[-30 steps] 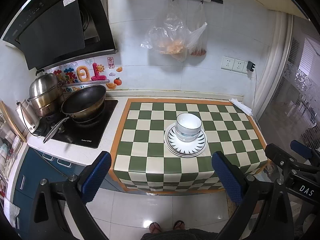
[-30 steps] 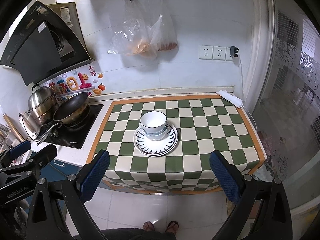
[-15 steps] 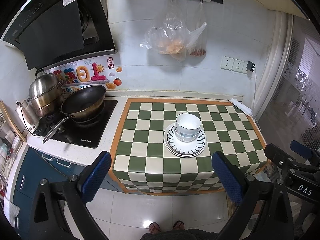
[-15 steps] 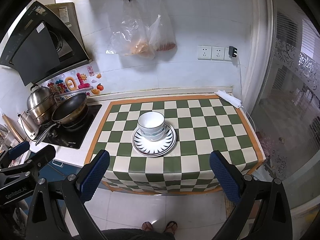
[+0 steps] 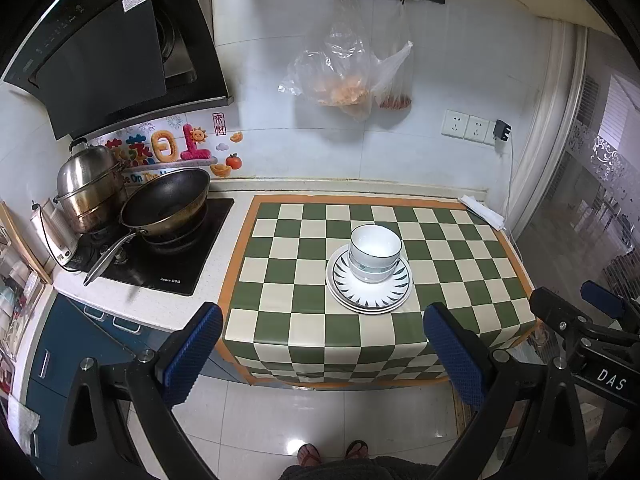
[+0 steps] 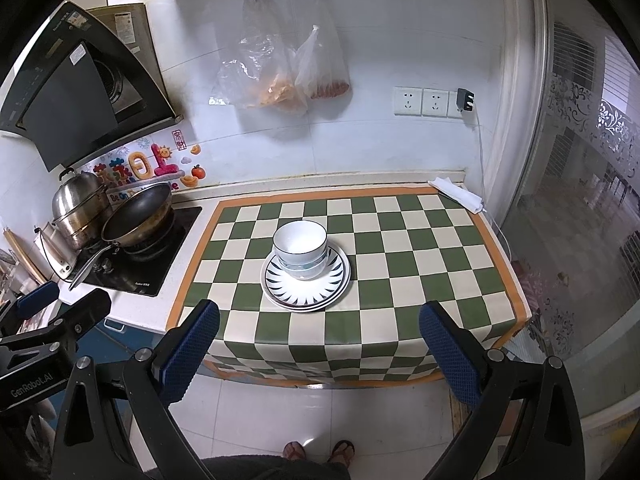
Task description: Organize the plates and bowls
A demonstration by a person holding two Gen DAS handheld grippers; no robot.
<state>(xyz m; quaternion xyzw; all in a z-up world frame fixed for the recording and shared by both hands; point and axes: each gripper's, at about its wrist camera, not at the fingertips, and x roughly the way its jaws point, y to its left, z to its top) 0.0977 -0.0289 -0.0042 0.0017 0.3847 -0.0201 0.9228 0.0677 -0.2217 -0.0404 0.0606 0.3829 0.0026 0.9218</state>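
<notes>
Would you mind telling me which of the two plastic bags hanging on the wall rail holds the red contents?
The smaller bag, hanging on the right, shows red items at its bottom. The larger bag to its left holds pale orange contents instead.

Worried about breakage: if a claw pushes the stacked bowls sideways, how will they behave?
The bowls look glazed ceramic, so probably rigid and chippable. Stacked tall on smooth plates, they would likely slide or tip rather than stay put.

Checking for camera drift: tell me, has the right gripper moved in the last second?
Yes. In the right wrist view the plates and wall sockets slid slightly left, so the right gripper swung slightly to the right.
</notes>
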